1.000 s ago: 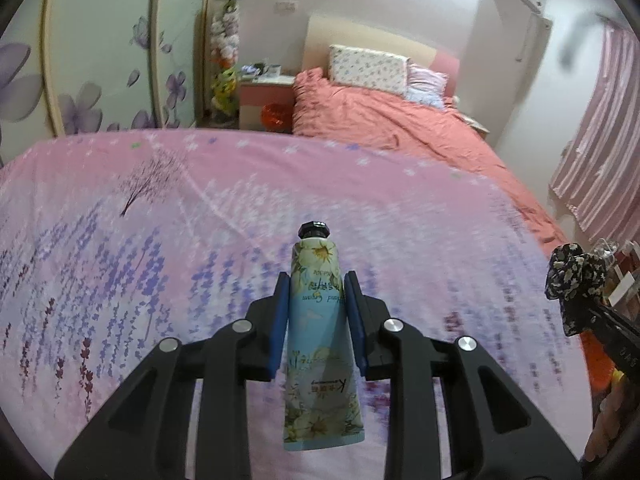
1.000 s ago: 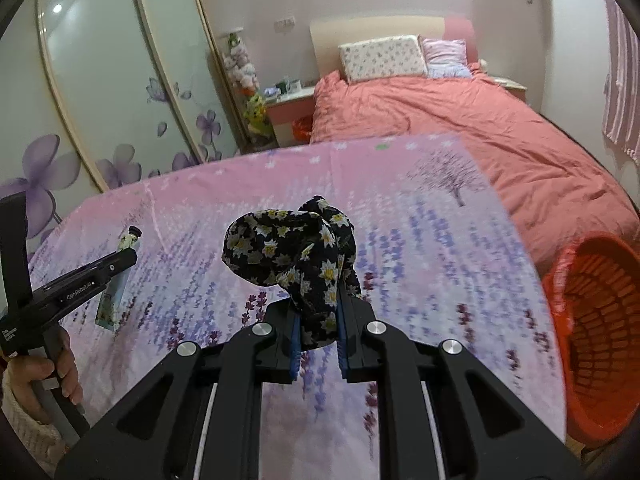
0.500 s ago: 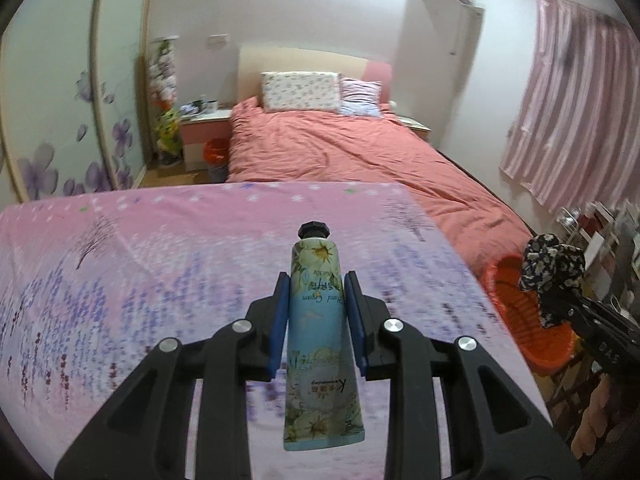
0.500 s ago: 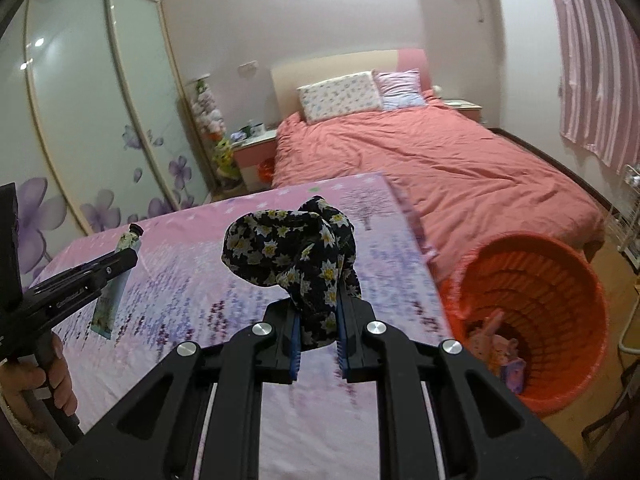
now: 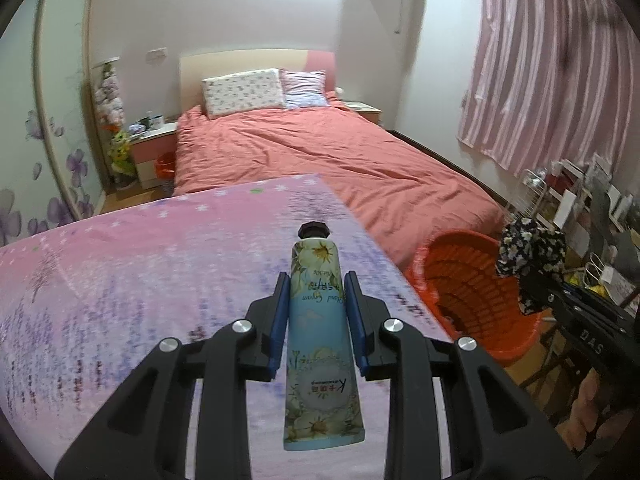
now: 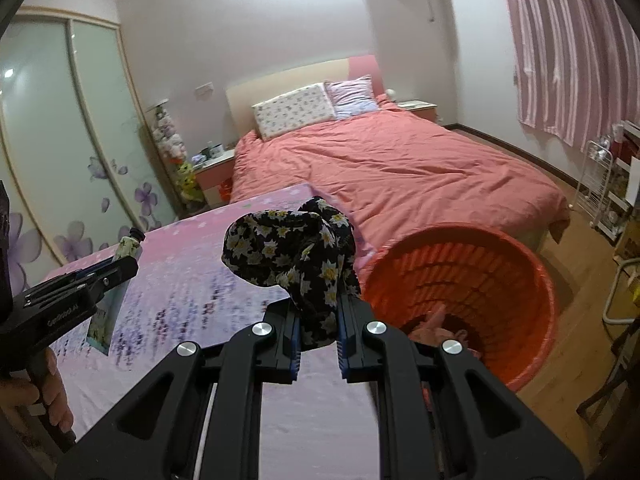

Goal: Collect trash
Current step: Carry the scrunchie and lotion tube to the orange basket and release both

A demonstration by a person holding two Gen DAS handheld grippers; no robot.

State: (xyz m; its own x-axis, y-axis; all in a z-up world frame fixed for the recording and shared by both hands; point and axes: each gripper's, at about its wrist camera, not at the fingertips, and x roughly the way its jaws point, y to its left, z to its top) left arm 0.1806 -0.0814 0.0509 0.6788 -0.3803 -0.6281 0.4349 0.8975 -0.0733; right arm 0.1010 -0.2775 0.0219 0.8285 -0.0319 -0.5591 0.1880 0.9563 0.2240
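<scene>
Trash here is two things, each one held in a gripper above a table covered with a pink and purple cloth (image 5: pixel 120 280). One is a hand cream tube (image 5: pixel 318 320) with a flower print and a black cap (image 5: pixel 315 230); the left gripper (image 5: pixel 318 308) clamps it between its blue pads (image 5: pixel 280 320), with the cap pointing forward and the flat end toward the camera. The other is a crumpled black cloth with white flowers (image 6: pixel 294 248); the right gripper (image 6: pixel 318 336) pinches its lower part, and the rest bulges up above the fingers. An orange basket (image 6: pixel 532 280) stands on the wooden floor just beside the right edge of the table, between the table and a bed (image 6: pixel 400 168) with a red-pink cover. Some pink things lie at the bottom of the basket, too blurred to tell what they are. In the left wrist view the right gripper with the black cloth is over the near rim of the basket. In the right wrist view the left gripper and the tube are at the left, over the table.
</scene>
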